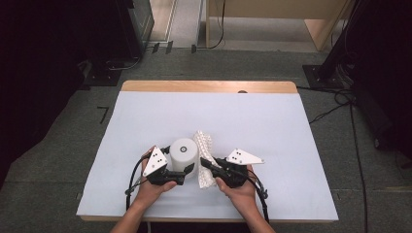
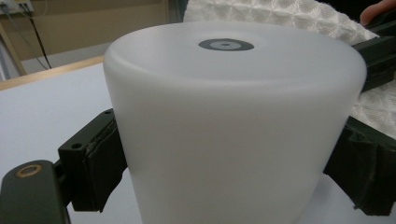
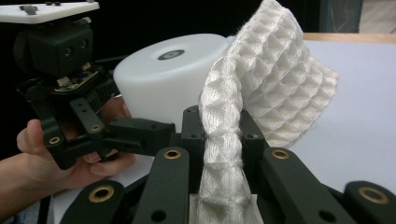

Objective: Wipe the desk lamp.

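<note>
Near the table's [image 1: 145,111] front edge, the left gripper [image 1: 187,171] clamps its jaws around an upright white cylinder [image 1: 183,154]. Just beside it, touching its side, a white waffle-weave cloth [image 1: 204,158] stands pinched between the right gripper's [image 1: 206,165] nearly closed jaws.

Left claw [image 1: 187,171] and right claw [image 1: 206,164] both clamped.

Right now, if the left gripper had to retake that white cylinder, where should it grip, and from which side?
Grip the white cylinder across its smooth side wall at mid-height, coming in level from its left. It stands upright, the waffle cloth hangs against its right, and the left gripper already holds it there.
</note>
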Tool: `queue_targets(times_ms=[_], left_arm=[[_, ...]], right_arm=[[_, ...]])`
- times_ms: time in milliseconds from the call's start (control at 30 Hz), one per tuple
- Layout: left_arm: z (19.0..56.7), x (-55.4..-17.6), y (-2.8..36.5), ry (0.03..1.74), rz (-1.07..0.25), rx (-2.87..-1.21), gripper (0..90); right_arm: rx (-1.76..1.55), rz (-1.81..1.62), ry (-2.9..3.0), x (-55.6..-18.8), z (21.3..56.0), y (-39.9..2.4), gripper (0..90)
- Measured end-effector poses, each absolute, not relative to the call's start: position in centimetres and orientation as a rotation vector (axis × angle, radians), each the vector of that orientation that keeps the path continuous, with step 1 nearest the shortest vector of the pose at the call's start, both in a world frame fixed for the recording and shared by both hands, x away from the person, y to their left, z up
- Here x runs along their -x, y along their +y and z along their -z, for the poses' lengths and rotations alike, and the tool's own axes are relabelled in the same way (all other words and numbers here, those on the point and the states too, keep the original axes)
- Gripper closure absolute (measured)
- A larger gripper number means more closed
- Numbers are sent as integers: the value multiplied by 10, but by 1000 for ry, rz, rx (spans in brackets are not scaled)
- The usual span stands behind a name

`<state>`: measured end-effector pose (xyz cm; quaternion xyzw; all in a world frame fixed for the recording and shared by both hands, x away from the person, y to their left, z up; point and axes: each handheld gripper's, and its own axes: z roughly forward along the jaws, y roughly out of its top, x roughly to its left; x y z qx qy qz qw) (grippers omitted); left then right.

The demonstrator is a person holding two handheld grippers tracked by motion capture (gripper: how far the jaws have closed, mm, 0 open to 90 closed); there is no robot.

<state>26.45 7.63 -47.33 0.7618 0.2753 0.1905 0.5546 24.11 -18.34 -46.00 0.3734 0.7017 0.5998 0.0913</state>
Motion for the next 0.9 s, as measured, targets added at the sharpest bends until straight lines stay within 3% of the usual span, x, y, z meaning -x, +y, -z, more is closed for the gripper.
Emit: queue_targets(times_ms=[467,733,900], left_arm=[[471,-254,88,678,-447,-1779,36],[470,-250,88,701,-453,-1747,38],[471,-244,77,735,-530,-1758,75]], right_arm=[[-1199,-1698,2130,-250,482,-183,783],[-1181,-1694,2167,-250,487,-173,783],[-1185,-1688,2196,-250,493,-165,784]])
